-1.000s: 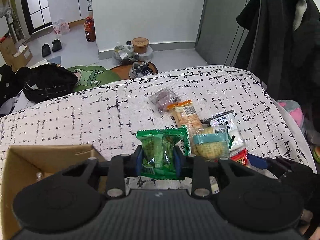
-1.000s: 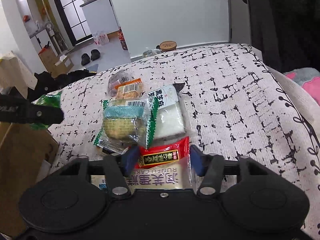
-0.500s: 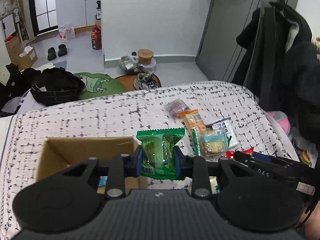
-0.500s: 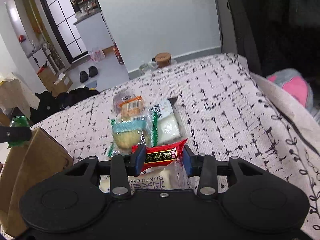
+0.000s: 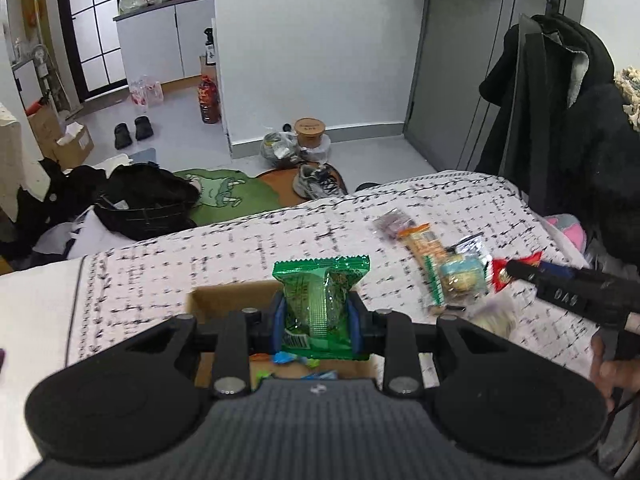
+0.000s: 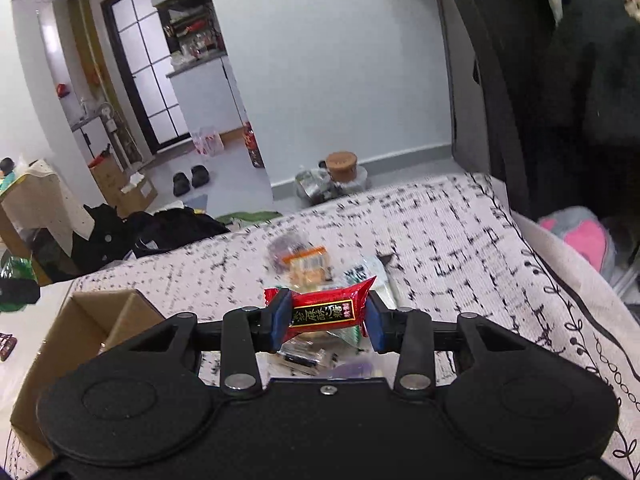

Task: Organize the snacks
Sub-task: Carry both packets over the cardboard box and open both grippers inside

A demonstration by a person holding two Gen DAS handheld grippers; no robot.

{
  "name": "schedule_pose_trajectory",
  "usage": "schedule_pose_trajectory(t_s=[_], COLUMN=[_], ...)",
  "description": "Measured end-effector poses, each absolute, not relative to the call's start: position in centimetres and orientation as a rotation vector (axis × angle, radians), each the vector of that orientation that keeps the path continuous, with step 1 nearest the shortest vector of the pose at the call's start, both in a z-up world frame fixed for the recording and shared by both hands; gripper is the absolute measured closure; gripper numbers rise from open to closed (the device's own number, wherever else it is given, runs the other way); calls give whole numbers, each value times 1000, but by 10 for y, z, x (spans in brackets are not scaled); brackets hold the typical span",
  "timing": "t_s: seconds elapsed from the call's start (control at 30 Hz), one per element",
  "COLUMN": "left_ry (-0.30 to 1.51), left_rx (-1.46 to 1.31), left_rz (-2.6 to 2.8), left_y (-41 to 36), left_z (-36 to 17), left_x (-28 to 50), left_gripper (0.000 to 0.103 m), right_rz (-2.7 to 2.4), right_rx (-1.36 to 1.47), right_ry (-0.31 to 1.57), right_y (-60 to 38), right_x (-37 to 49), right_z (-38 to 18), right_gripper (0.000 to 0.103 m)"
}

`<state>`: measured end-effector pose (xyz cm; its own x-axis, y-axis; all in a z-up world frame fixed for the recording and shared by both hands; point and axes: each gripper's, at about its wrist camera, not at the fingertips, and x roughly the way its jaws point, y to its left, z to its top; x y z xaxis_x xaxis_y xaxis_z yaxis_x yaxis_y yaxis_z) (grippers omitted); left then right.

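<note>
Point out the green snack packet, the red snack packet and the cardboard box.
green snack packet [image 5: 320,304]: left wrist view, middle of the wrapper.
red snack packet [image 6: 326,312]: right wrist view, on its black label.
cardboard box [image 6: 86,328]: right wrist view, inner wall.

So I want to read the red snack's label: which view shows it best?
The right wrist view: the red snack sits centred between the right gripper's pads, label facing the camera. The left wrist view shows only a blurred red corner.
</note>
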<state>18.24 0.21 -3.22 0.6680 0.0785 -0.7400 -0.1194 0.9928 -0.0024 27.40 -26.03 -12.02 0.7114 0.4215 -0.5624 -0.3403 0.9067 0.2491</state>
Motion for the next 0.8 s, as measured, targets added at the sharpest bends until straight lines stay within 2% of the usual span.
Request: schedule_pose_trajectory(t_s=[0.8], left_ry=[843], left_rx=[-194], left_rz=[157], left_y=[64], left_z=[-51], left_x=[134], left_gripper=[73], right_rz=[544], right_rx=[102], right_ry=[602], right_y=[-198], right_x=[229], right_z=[-84], right_gripper=[65])
